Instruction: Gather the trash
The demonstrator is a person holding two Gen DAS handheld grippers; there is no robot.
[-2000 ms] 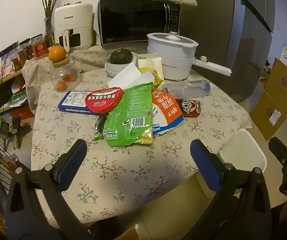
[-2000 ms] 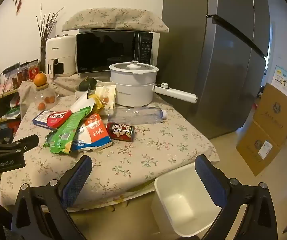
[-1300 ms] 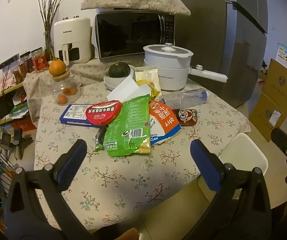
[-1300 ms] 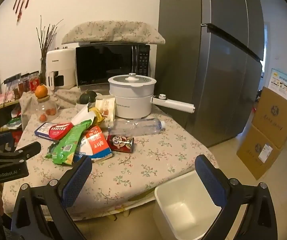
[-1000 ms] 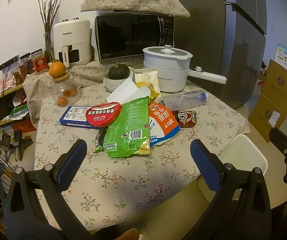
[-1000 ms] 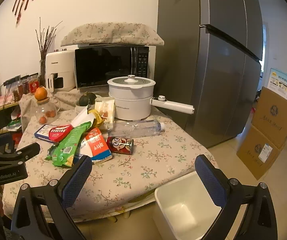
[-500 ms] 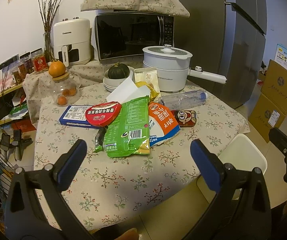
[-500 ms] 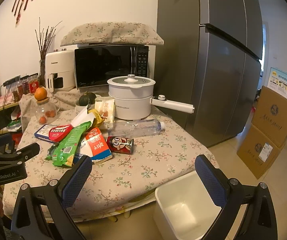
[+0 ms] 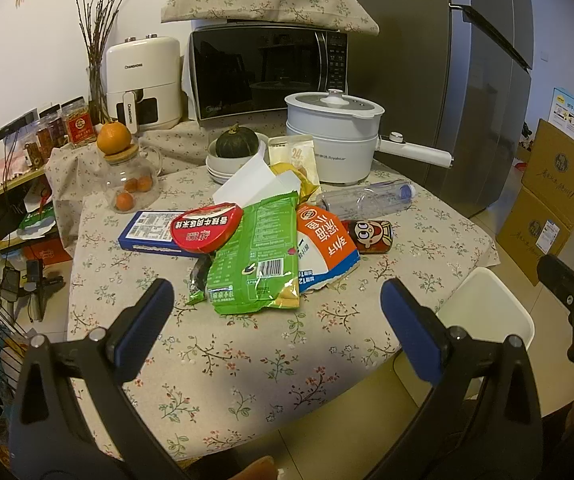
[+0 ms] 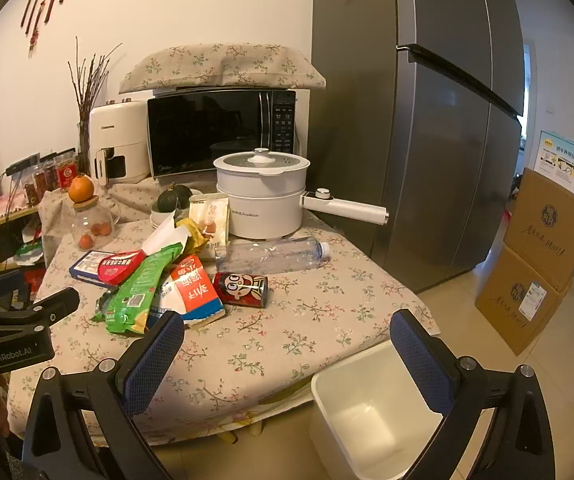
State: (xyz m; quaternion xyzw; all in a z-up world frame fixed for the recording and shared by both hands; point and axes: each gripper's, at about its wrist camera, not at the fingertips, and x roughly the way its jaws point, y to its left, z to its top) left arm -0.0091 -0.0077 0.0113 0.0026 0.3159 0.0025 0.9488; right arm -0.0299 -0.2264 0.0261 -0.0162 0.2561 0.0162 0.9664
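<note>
Hovering short of the trash pile, both tongs spread and empty.

Since two seconds ago the left tongs [image 9: 277, 316] and right tongs [image 10: 287, 346] have drawn back slightly and levelled; nothing on the tabletop [image 9: 223, 364] has moved. The green packet [image 9: 257, 264], orange-and-white bag [image 9: 325, 248], red can [image 9: 371, 232], clear bottle [image 9: 363, 200], red lid [image 9: 207, 228] and blue box [image 9: 147, 232] lie heaped mid-cloth. A white bin [image 10: 371, 416] stands on the floor beside the tabletop. Behind are a white pot [image 9: 333, 140], microwave [image 9: 267, 70] and grey fridge [image 10: 427, 120].
</note>
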